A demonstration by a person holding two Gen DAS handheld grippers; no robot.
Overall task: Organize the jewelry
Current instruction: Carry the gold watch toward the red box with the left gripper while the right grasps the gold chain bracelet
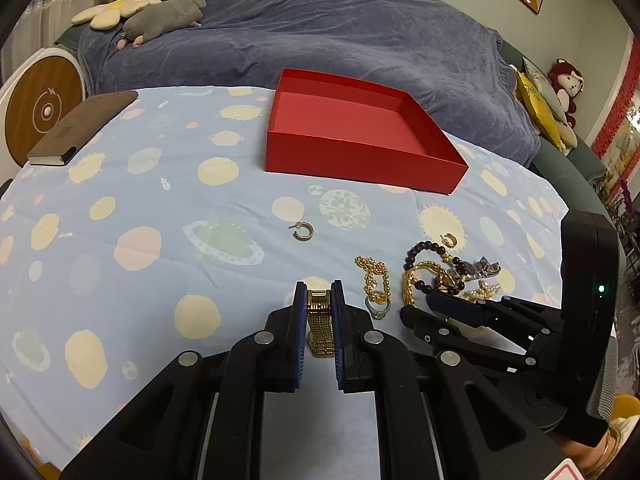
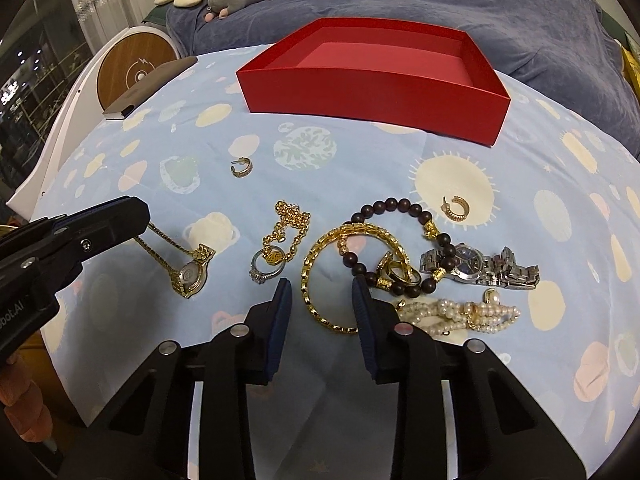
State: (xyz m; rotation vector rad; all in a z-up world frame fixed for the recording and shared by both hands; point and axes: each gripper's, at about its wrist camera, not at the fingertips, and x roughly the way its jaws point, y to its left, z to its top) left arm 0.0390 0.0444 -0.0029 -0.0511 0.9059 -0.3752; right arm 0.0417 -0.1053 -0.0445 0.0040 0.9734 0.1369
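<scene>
My left gripper (image 1: 319,292) is shut on the band of a gold watch (image 1: 320,322); the watch's face (image 2: 191,274) hangs against the cloth in the right wrist view. My right gripper (image 2: 322,290) is open, its fingers on either side of a thick gold chain (image 2: 316,300). Around it lie a dark bead bracelet (image 2: 400,208), a silver watch (image 2: 476,266), a pearl bracelet (image 2: 460,312), gold rings (image 2: 400,272), a gold bead necklace (image 2: 288,226), a silver ring (image 2: 262,274) and two gold hoop earrings (image 2: 241,168) (image 2: 454,208). The red box (image 2: 372,92) stands empty behind.
A brown notebook (image 1: 84,128) lies at the table's far left corner, by a round wooden-faced device (image 1: 44,112). A bed with a blue blanket (image 1: 320,32) is behind the table. The tablecloth (image 1: 120,220) is light blue with planets.
</scene>
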